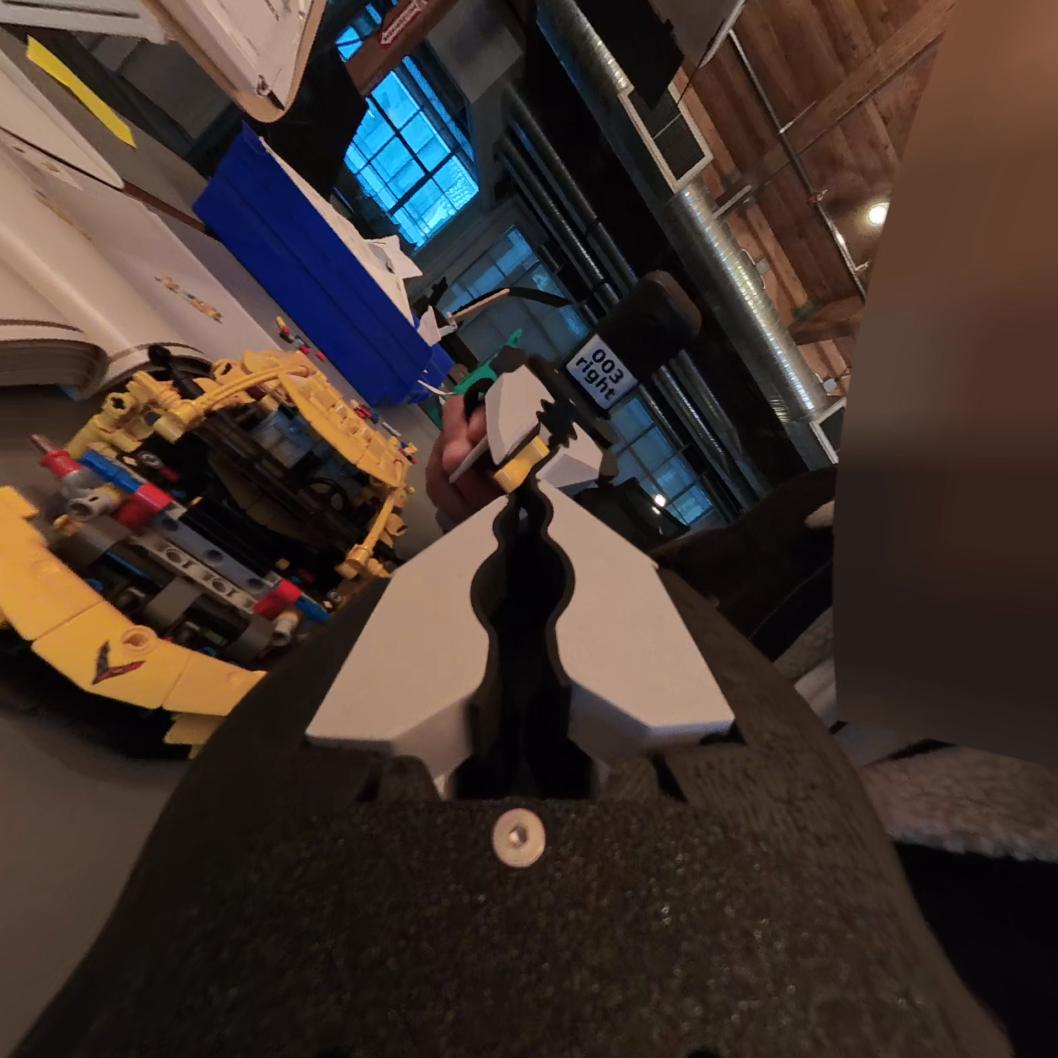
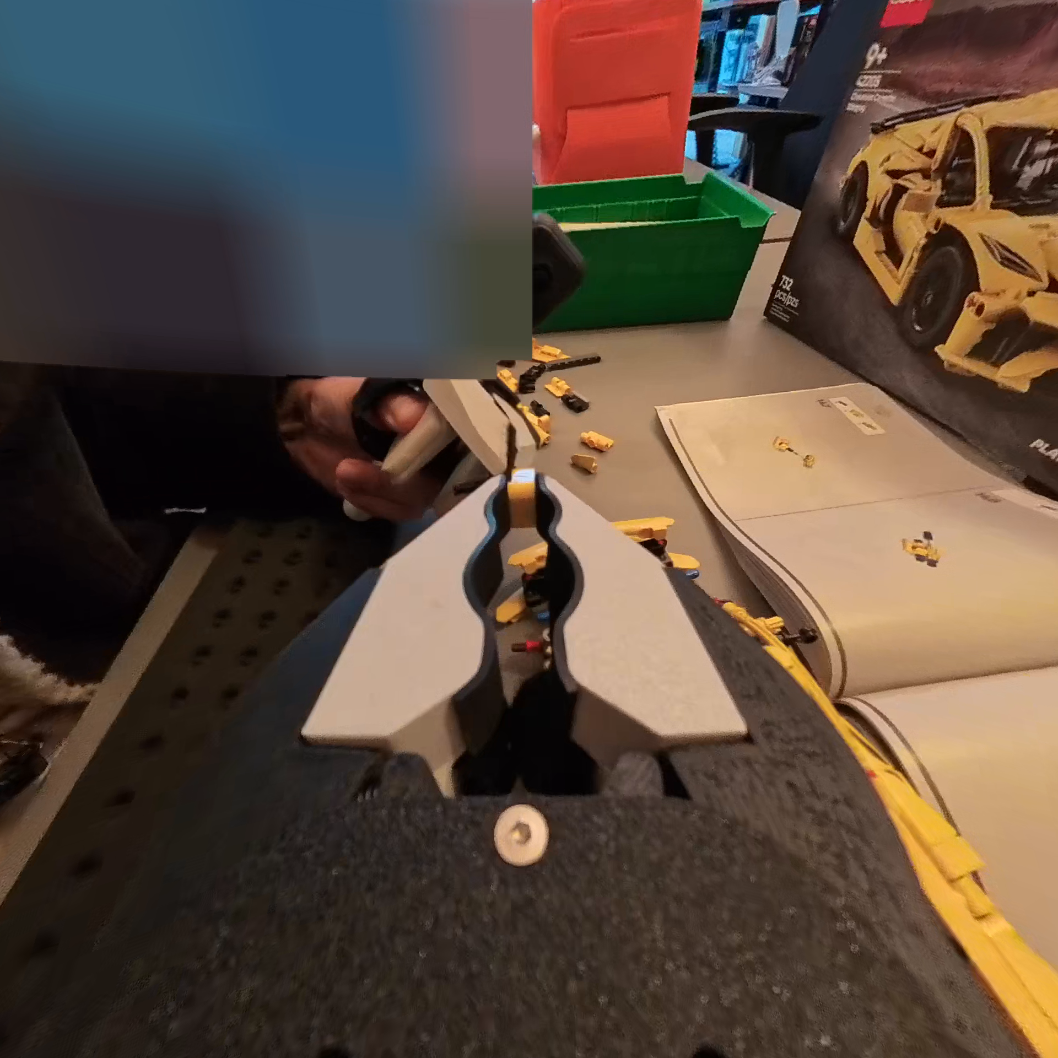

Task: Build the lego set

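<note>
Left of the meeting fingers, the half-built yellow car [image 1: 189, 515] sits on the worktop [image 1: 68, 830]. The left gripper [image 1: 524, 504] pinches a thin black pin [image 1: 522, 497]; the right gripper [image 2: 521, 498] clamps a small yellow piece [image 2: 522, 497]. Both are light, rigid, slippery; hold their flat sides.

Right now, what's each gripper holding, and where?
Right gripper: yellow piece, pinched at fingertips. Left gripper: shut on a thin black part; the grip point is unclear.

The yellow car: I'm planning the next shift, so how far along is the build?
Done: the yellow car has chassis and part of its bodywork.
In hand: the right gripper is shut on a yellow piece, meeting the left gripper.
Left: loose pieces remain on the table, the manual lies open.
</note>
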